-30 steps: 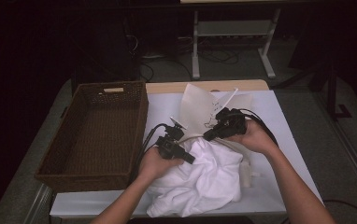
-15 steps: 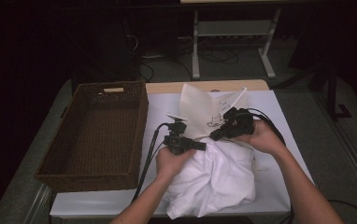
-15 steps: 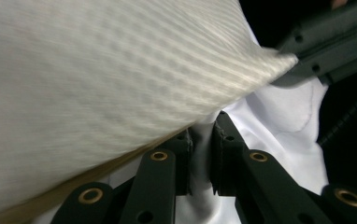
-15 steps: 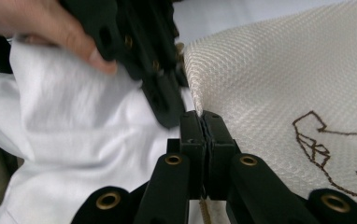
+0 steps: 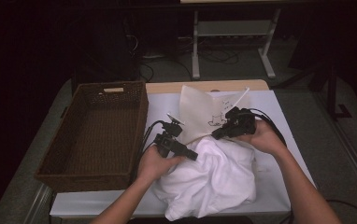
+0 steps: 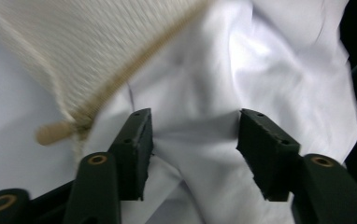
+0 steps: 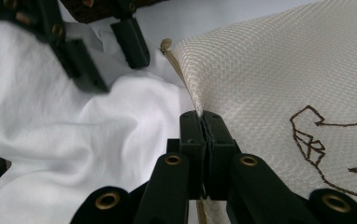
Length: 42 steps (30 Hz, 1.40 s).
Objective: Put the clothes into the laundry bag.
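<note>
Right hand-held gripper [image 7: 203, 122] clamps the cream tote bag's [image 5: 203, 112] edge on the table [image 5: 284, 186]; left hand-held gripper [image 6: 193, 140], jaws apart, straddles a white garment [image 5: 214, 179] fold and should close squarely, clear of the bag.

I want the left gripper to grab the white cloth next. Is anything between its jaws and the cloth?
Nothing visible. The left gripper has its jaws open with the white cloth bulging directly between them. The cream bag, whose edge the right gripper pinches, lies off to one side, not in the gap.
</note>
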### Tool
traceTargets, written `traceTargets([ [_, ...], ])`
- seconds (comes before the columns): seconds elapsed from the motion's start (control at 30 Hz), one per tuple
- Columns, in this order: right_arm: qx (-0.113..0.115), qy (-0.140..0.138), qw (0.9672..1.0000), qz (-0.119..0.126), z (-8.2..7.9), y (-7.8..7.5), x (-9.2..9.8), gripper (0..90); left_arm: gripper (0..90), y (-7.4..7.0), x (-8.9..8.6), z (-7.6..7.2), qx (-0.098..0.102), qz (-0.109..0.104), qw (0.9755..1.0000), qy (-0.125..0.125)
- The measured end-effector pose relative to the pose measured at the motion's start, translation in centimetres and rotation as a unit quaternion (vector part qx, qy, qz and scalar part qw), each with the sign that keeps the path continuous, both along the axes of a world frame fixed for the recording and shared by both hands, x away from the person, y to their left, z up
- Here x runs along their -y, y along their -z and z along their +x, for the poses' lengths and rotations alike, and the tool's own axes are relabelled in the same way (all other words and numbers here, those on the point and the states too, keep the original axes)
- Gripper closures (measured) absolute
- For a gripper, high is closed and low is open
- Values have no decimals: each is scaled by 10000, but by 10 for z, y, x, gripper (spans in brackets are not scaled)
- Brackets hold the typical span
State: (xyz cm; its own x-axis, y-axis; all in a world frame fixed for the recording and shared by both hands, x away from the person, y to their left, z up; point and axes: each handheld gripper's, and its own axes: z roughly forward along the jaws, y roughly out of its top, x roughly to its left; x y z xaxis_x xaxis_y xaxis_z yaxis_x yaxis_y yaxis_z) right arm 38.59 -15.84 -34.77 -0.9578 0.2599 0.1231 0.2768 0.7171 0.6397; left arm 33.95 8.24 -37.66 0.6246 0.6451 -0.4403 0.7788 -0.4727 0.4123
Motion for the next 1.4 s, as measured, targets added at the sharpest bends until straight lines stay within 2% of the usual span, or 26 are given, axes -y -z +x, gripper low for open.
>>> traceTargets([
  [0.07, 3, -20, 10000, -9, 0, 1, -3, 877, 425, 7, 9, 1, -67, 35, 9999, 84],
  [0.1, 2, -47, 10000, -27, 1, 1, -5, 877, 459, 11, 14, 1, -104, 44, 9998, 142],
  [0.17, -14, -87, 10000, -31, 0, 2, -9, 877, 632, 20, 24, 3, -62, 167, 9991, 374],
  [0.2, -16, -106, 9999, -38, 0, 3, -10, 877, 772, 24, 28, 3, -28, 154, 9989, 436],
  [0.23, -14, -132, 9999, -48, -1, 3, -10, 878, 829, 25, 31, 3, -11, 126, 9990, 432],
  [0.27, -19, -146, 9999, -70, -2, 3, -11, 877, 844, 25, 32, 4, 7, 97, 9990, 433],
  [0.33, -3, -172, 9998, -98, -3, 3, -10, 879, 853, 20, 32, 4, 31, -176, 9993, 333],
  [0.37, -5, -184, 9998, -96, -3, 2, -10, 879, 854, 15, 31, 5, 6, -433, 9987, 277],
  [0.4, -31, -177, 9998, -63, -4, 1, -9, 880, 854, 12, 31, 5, -9, -521, 9983, 262],
  [0.43, -23, -200, 9998, -49, -5, 1, -9, 880, 854, 8, 31, 5, 65, -617, 9979, 189],
  [0.5, -16, -246, 9997, 9, -8, -2, -11, 880, 855, 6, 33, 7, 140, -713, 9973, 42],
  [0.57, 15, -281, 9995, 123, -10, -5, -12, 881, 854, 10, 35, 8, 252, -693, 9971, -180],
  [0.6, -11, -285, 9995, 153, -10, -5, -11, 881, 852, 13, 36, 9, 296, -626, 9973, -250],
  [0.63, -22, -284, 9995, 123, -9, -4, -11, 880, 848, 16, 35, 10, 242, -652, 9971, -303],
  [0.73, -95, -201, 9997, 31, -5, 2, -8, 879, 811, 15, 30, 9, 270, -634, 9971, -310],
  [0.87, -107, -102, 9999, 46, -3, 4, -2, 879, 698, 2, 14, 3, 378, -461, 9980, -218],
  [0.97, -67, -93, 9999, 31, -4, 2, -1, 878, 634, -5, -1, 0, 410, -421, 9979, -281],
  [1.17, -31, -49, 10000, -45, -4, 1, -2, 878, 565, -3, -29, -4, 202, -353, 9982, -446],
  [1.3, 3, -51, 10000, -71, -3, 0, -5, 878, 443, 8, -30, -6, -102, -297, 9986, -415],
  [1.4, -9, -71, 9999, -84, -2, 0, -8, 877, 405, 17, -24, -8, -295, -348, 9985, -298],
])
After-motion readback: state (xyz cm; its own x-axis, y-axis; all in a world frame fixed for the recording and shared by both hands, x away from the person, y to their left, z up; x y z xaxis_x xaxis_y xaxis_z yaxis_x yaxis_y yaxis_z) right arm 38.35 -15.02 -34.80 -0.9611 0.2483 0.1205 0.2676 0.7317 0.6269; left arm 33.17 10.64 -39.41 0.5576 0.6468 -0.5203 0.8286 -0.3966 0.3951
